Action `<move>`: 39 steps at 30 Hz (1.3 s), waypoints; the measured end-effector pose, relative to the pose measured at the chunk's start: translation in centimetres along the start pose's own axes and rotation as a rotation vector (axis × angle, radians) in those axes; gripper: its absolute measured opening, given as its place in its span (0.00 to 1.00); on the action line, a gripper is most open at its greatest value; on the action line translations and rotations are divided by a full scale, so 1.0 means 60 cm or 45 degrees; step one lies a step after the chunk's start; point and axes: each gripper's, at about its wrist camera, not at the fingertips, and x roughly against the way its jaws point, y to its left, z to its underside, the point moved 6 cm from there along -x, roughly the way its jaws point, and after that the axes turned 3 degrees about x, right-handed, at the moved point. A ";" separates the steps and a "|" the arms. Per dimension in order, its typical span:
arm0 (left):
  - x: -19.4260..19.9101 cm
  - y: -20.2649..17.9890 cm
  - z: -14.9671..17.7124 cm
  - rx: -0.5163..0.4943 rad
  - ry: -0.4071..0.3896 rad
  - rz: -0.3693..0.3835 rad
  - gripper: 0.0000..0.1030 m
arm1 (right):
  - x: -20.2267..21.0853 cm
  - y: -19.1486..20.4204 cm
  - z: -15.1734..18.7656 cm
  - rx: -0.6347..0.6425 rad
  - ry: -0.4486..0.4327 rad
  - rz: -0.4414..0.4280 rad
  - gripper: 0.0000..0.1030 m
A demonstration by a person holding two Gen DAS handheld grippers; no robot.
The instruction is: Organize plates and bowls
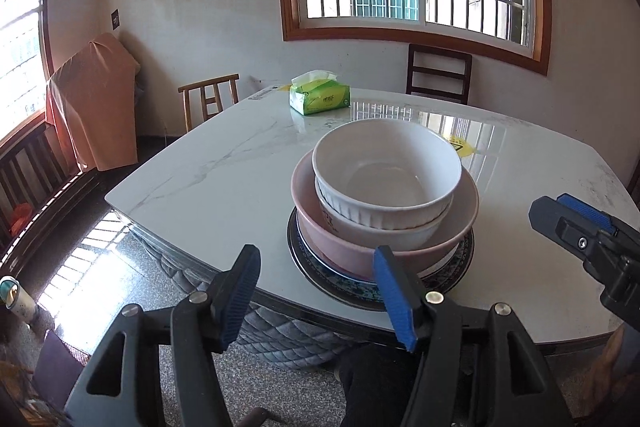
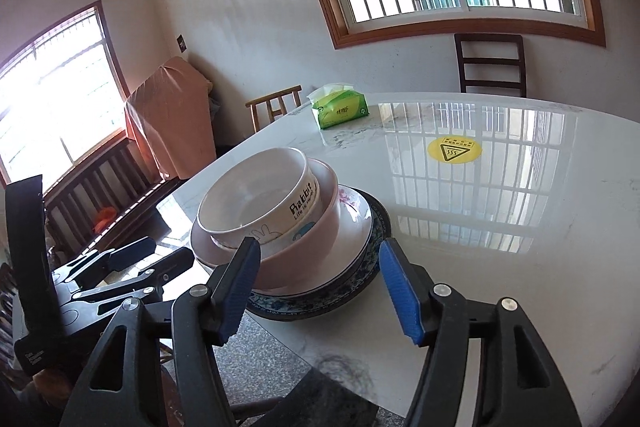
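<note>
Fingers (image 1: 240, 297) of left gripper (image 1: 320, 297) spread wide, nothing between them, hovering off the table's near edge just short of the dish stack; right gripper (image 2: 320, 291) likewise gaping and empty, poised over the near edge beside the stack. Stack near the near edge of the marble table (image 1: 208, 179) — white bowl (image 1: 386, 173) nested in a second white bowl (image 1: 344, 225), inside pink bowl (image 1: 400, 253), on white floral plate (image 2: 354, 211), on dark patterned plate (image 1: 460, 267). Green tissue pack (image 1: 320, 95) at the far edge, yellow warning sticker (image 2: 454, 149) mid-table.
</note>
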 end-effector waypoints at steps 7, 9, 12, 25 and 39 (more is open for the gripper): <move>0.036 -0.026 0.007 -0.007 -0.101 0.010 0.58 | 0.043 0.006 0.015 0.046 -0.100 0.053 0.69; 0.049 -0.034 0.006 -0.022 -0.138 0.016 0.58 | 0.046 0.006 0.020 0.054 -0.099 0.048 0.70; 0.065 -0.045 0.000 -0.035 -0.184 0.029 0.59 | 0.054 0.003 0.025 0.055 -0.107 0.049 0.70; 0.093 -0.057 -0.007 -0.014 -0.215 0.064 0.66 | 0.081 -0.009 0.036 0.052 -0.159 0.048 0.71; 0.078 -0.053 0.013 -0.001 -0.147 0.070 0.66 | 0.092 -0.005 0.042 0.086 -0.194 0.075 0.76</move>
